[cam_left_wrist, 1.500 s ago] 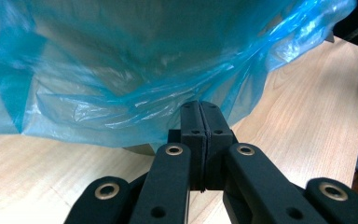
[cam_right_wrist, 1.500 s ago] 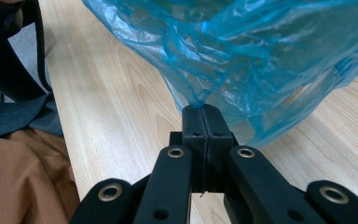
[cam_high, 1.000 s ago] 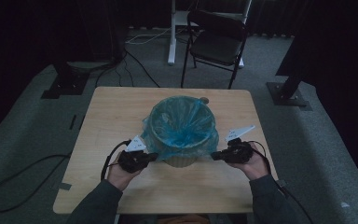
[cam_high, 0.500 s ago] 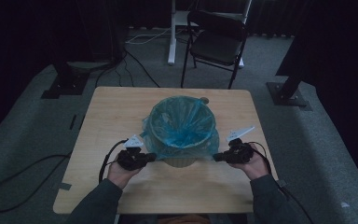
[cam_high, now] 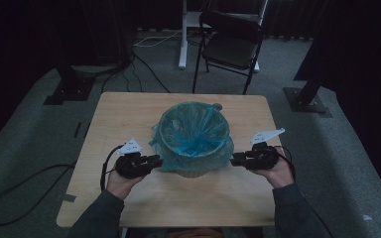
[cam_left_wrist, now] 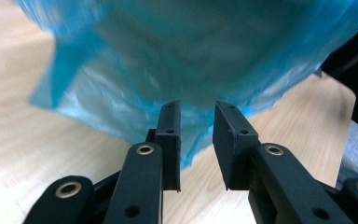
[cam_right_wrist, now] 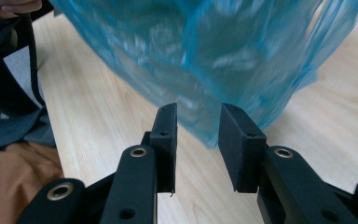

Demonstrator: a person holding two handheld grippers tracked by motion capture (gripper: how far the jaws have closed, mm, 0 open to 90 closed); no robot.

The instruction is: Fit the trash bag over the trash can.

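A pale bin lined with a blue plastic bag (cam_high: 193,136) stands in the middle of the wooden table (cam_high: 129,109). The bag's hem is folded down over the bin's outside. My left gripper (cam_high: 158,161) points at the bin's left side. Its jaws have just been opening, and a loose corner of the blue bag (cam_left_wrist: 191,56) hangs in the gap between them (cam_left_wrist: 196,116), unpressed. My right gripper (cam_high: 233,159) points at the bin's right side. Its jaws (cam_right_wrist: 198,116) have also just been opening, with the blue bag's (cam_right_wrist: 205,46) hem just ahead of the tips.
A black folding chair (cam_high: 233,44) stands beyond the table's far edge. A white desk leg (cam_high: 182,34) and cables lie on the grey floor. Dark stand bases sit at left (cam_high: 67,91) and right (cam_high: 307,101). Bare tabletop lies around the bin.
Both grippers have lifted slightly beside the bin and their jaws have parted. The bag's hem now hangs loose at each side.
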